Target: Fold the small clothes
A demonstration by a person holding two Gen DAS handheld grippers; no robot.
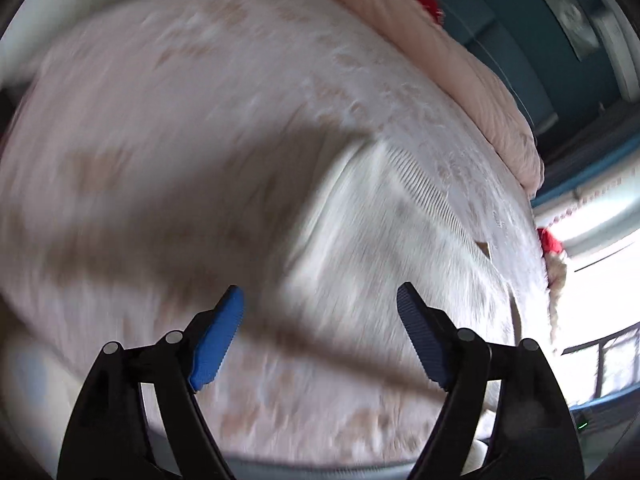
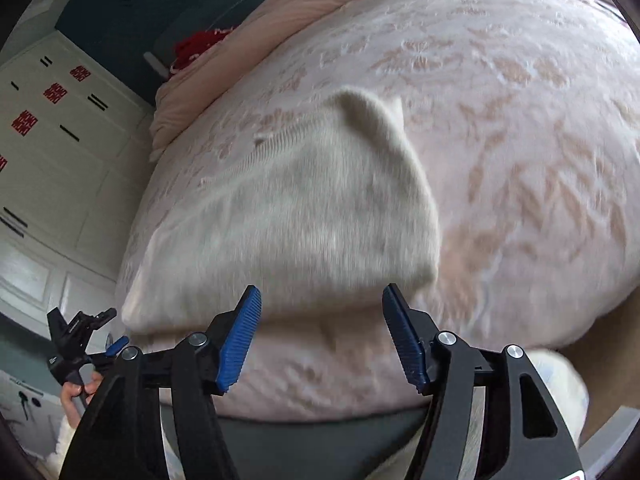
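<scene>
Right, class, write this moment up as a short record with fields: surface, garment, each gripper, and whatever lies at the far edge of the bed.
surface: bed cover, pale pink with a leaf pattern
garment: white knit garment lying on the cover, one corner turned up
left gripper: open, holding nothing, above the cover
right gripper: open, holding nothing, at the garment's near edge
far edge: pink blanket, bunched
image quality: left view blurred

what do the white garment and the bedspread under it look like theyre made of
White garment: looks like soft, fuzzy knit, matte, with a ribbed band along one edge. Bedspread: seems a plush pale pink fabric with a raised leaf pattern; the exact fibre cannot be told.
</scene>
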